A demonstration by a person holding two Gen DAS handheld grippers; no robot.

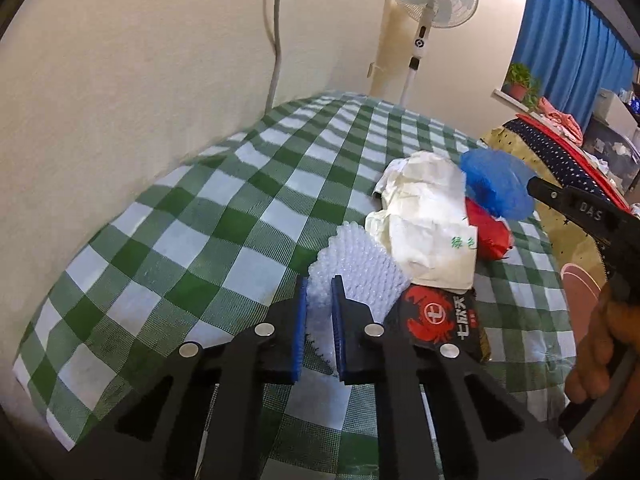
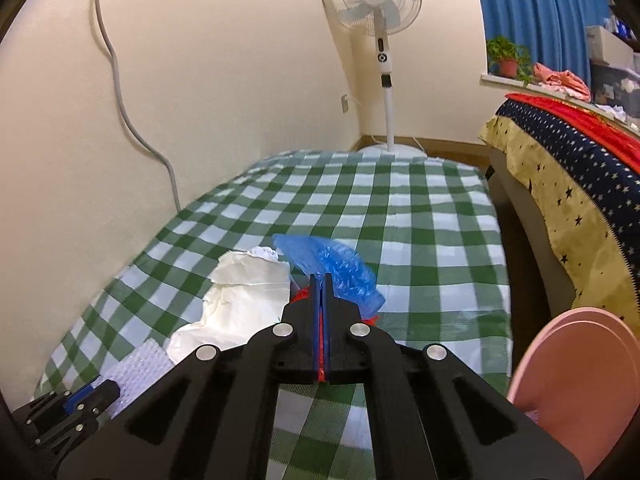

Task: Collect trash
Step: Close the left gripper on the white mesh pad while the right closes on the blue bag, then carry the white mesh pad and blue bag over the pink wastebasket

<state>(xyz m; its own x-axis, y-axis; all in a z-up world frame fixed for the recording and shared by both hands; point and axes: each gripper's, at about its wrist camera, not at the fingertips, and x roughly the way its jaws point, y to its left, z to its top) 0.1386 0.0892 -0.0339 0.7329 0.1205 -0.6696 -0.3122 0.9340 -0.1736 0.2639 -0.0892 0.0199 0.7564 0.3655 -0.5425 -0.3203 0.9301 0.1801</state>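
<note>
A heap of trash lies on the green checked tablecloth (image 1: 200, 216): white foam netting (image 1: 360, 264), a crumpled cream paper bag (image 1: 428, 216), a black crab-print packet (image 1: 440, 320), a red bag (image 1: 488, 232) and a blue plastic bag (image 1: 496, 184). My left gripper (image 1: 320, 284) is shut on the foam netting, which sticks out past the blue pads. My right gripper (image 2: 322, 278) is shut on the bunched blue plastic bag (image 2: 332, 264), with red plastic showing between its jaws. It enters the left wrist view (image 1: 538, 184) from the right.
A pink round bin (image 2: 576, 384) stands at the table's near right. A bed with a star-print cover (image 2: 568, 184) runs along the right. A standing fan (image 2: 376, 8) is in the far corner. A grey cable (image 2: 120, 100) hangs down the wall.
</note>
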